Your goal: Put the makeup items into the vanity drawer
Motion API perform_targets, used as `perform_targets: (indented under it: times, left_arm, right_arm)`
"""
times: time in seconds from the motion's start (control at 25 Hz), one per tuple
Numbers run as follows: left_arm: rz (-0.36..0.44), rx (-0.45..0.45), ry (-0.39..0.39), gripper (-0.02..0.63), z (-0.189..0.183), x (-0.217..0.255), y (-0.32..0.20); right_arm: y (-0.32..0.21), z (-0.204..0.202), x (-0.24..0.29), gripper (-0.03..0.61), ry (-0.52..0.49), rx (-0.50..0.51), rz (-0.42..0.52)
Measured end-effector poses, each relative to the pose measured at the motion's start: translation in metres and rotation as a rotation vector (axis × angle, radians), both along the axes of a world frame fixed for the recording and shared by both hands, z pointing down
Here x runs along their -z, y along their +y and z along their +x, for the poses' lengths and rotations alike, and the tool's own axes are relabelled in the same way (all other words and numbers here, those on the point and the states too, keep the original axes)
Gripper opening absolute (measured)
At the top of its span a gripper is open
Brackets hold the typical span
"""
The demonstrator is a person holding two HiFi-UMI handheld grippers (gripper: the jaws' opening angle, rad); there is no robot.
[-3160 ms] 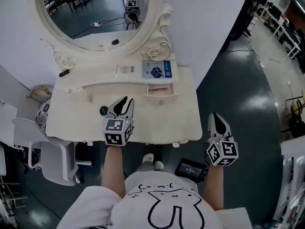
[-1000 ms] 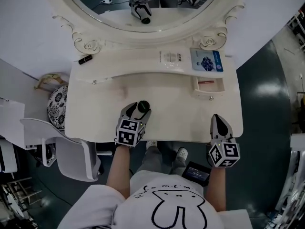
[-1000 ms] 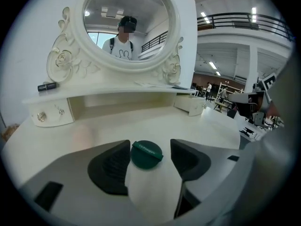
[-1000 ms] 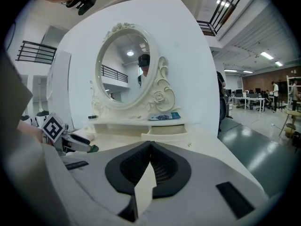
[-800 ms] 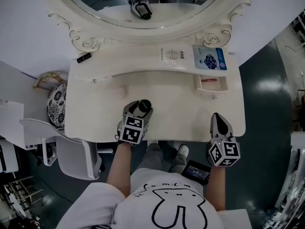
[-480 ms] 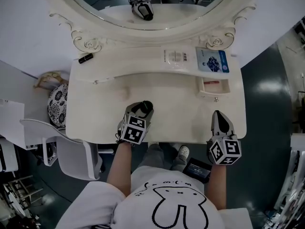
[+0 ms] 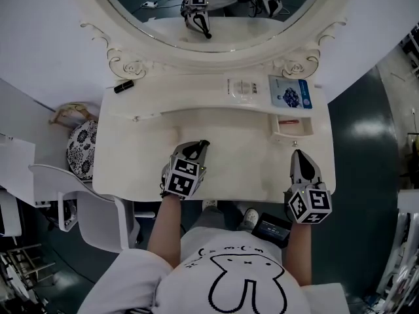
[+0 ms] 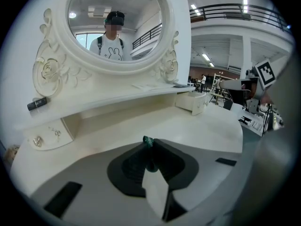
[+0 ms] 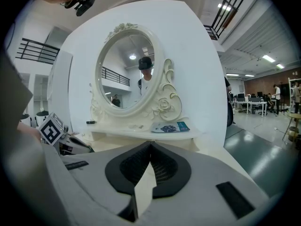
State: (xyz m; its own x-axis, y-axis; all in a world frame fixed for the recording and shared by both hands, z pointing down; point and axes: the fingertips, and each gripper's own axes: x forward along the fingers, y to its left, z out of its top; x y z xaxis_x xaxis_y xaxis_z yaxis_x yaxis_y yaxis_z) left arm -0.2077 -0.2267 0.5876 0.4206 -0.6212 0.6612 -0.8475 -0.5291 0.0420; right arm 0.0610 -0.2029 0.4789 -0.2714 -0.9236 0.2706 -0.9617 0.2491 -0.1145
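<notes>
My left gripper (image 7: 198,147) is low over the front middle of the white vanity top (image 7: 236,162). Its jaws are closing, and a small dark green round makeup item (image 8: 148,141) stands pinched edge-on between the tips. In the head view the jaws hide that item. Over the table's front right edge my right gripper (image 7: 300,158) is shut and empty. The small drawer (image 7: 292,125) stands open at the right under the shelf, with a pinkish thing inside; it also shows in the left gripper view (image 8: 193,102). A black tube (image 7: 124,86) lies on the shelf's left end.
A blue printed packet (image 7: 290,91) and a flat white box (image 7: 243,87) lie on the shelf above the drawer. The oval mirror (image 7: 209,5) rises behind. A white chair (image 7: 78,208) and a patterned round thing (image 7: 82,157) stand left of the vanity. A black device (image 7: 273,227) lies on the floor.
The left jaws stood wide around the dark round item and have closed in on it. The right gripper has stayed at the front right edge. The head view has drifted slightly.
</notes>
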Motion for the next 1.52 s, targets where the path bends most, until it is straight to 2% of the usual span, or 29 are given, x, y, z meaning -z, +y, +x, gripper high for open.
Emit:
perform_targets:
  times: [0.24, 0.56, 0.8, 1.08, 1.52]
  left_arm:
    - [0.12, 0.0, 0.026, 0.058, 0.001, 0.044, -0.025]
    - [0.263, 0.013, 0.116, 0.06, 0.001, 0.086, -0.051]
    - [0.323, -0.015, 0.164, 0.058, 0.012, 0.108, -0.058]
    - [0.346, -0.07, 0.179, 0.058, 0.056, 0.116, -0.057]
    - [0.363, -0.151, 0.177, 0.06, 0.15, 0.122, -0.06]
  right_arm:
    - [-0.009, 0.001, 0.026, 0.011, 0.01, -0.017, 0.065]
    - [-0.008, 0.005, 0.051, 0.011, 0.025, -0.067, 0.125]
    - [0.004, 0.008, 0.055, 0.011, 0.038, -0.108, 0.135]
    - [0.015, 0.041, 0.06, 0.011, 0.049, -0.145, 0.143]
    - [0.024, 0.127, 0.066, 0.011, 0.051, -0.208, 0.148]
